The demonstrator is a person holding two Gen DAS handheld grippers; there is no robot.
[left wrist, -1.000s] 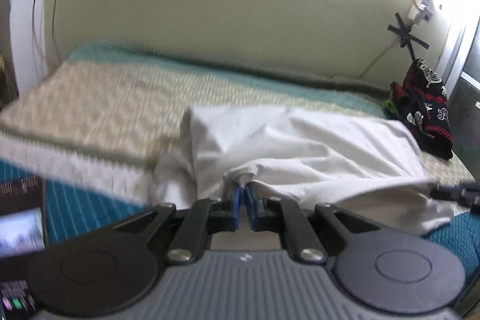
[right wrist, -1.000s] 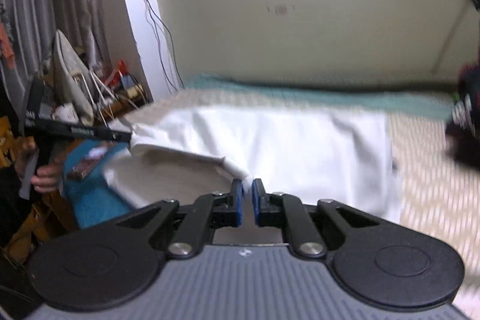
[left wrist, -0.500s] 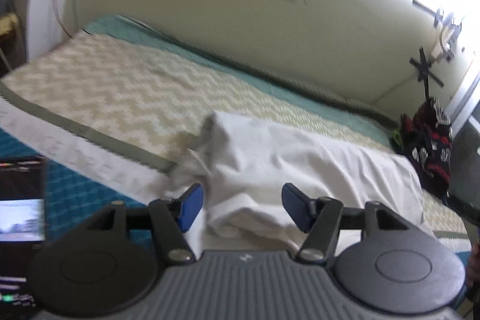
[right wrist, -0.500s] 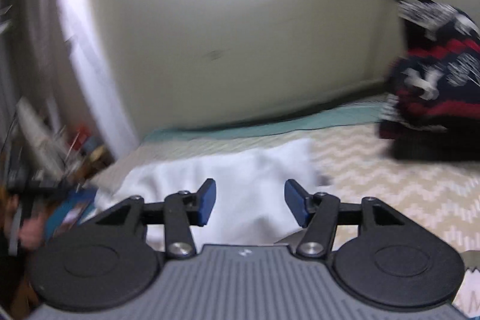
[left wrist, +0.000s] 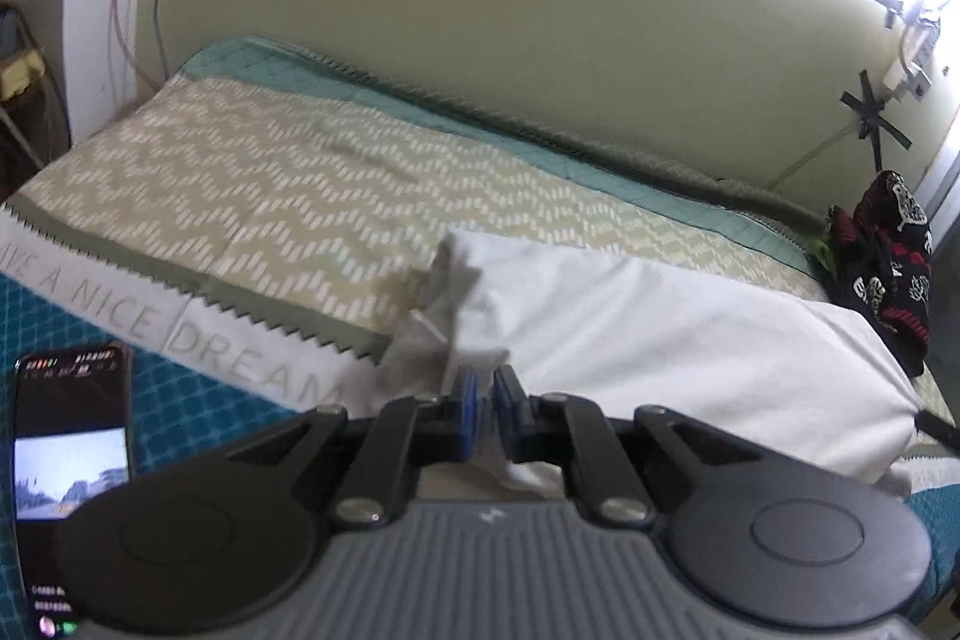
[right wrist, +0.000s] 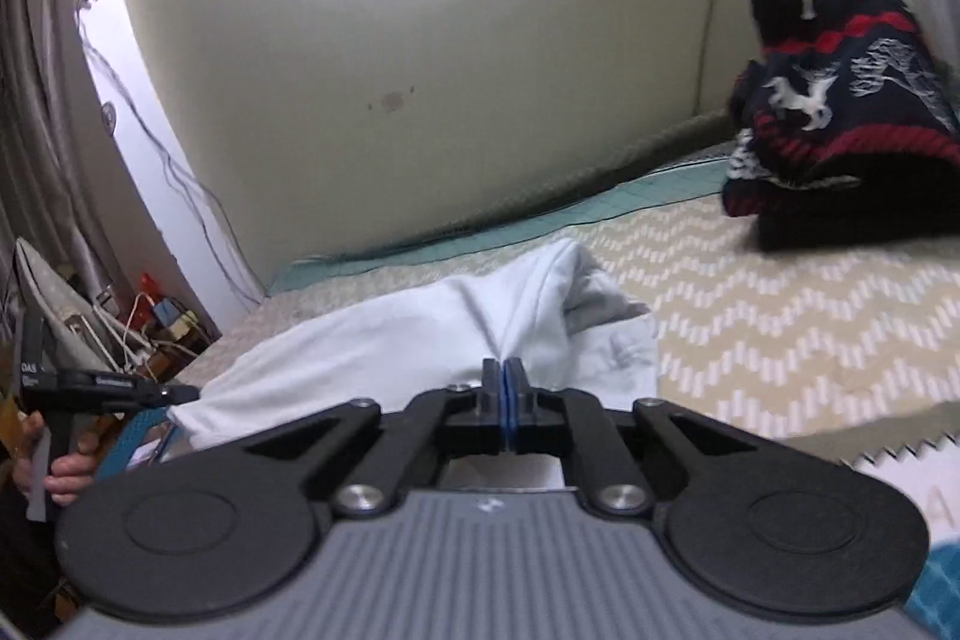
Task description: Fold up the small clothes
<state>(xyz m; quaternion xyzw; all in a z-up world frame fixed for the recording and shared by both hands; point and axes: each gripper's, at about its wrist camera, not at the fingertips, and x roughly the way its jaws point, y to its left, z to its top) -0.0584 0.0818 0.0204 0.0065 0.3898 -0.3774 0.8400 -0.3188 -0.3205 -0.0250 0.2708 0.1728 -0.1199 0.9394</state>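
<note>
Both grippers, left (left wrist: 485,396) and right (right wrist: 504,381), reclosed, pinching the white garment (left wrist: 672,340).

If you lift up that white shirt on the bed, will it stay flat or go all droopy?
Probably droopy: the white shirt lies in soft rumples and bunches where the left hand-held gripper pinches it. It looks thin, so likely light. The unheld parts would probably sag and drag across the bed.
</note>
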